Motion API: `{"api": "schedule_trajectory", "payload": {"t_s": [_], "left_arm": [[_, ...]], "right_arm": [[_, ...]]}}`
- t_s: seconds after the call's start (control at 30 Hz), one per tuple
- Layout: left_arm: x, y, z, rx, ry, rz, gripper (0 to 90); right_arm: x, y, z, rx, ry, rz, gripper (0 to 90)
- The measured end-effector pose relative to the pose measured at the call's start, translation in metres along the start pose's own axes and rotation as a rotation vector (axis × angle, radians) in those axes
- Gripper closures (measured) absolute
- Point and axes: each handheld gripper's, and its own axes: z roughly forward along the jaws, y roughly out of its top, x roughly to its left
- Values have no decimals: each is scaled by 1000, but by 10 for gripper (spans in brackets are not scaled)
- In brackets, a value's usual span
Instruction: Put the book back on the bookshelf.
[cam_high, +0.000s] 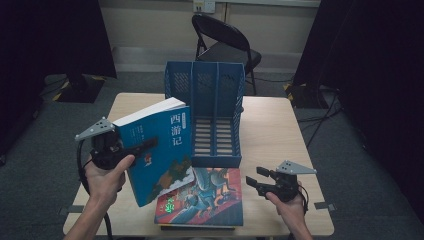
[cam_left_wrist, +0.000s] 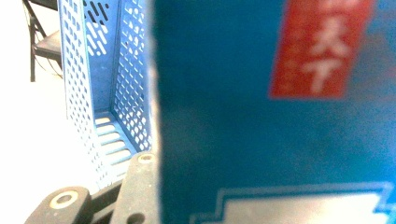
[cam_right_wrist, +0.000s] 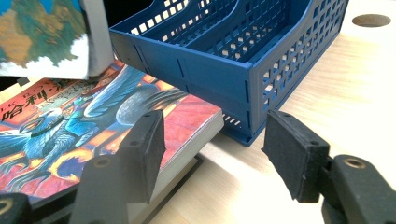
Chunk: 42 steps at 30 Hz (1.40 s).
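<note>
Left fingers (cam_high: 145, 146): clamped on blue book (cam_high: 157, 150), lifted at 9 o'clock of blue file rack (cam_high: 216, 117) | right fingers (cam_high: 256, 181): spread, empty, at 3 o'clock of red book (cam_high: 202, 197) on counter (cam_high: 272, 130) | step: carrying book to rack | next: stand it upright, slide into a slot

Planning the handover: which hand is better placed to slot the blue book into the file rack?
Left. The left gripper is shut on the blue book, lifted beside the file rack. The right gripper is open, near the red book.
</note>
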Motion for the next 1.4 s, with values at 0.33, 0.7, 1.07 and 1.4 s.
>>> {"api": "schedule_trajectory", "payload": {"t_s": [0.33,0.7,1.07,1.4], "left_arm": [[5,18,-1,-31,57,-9,613],[2,40,16,-31,96,2,613],[4,51,34,-27,180,-15,614],[9,59,54,-36,257,-18,614]], "right_arm": [[-2,0,2,-6,10,12,374],[-7,-1,4,-1,38,43,372],[-10,-3,0,-23,27,51,369],[-9,-5,4,5,44,47,365]]}}
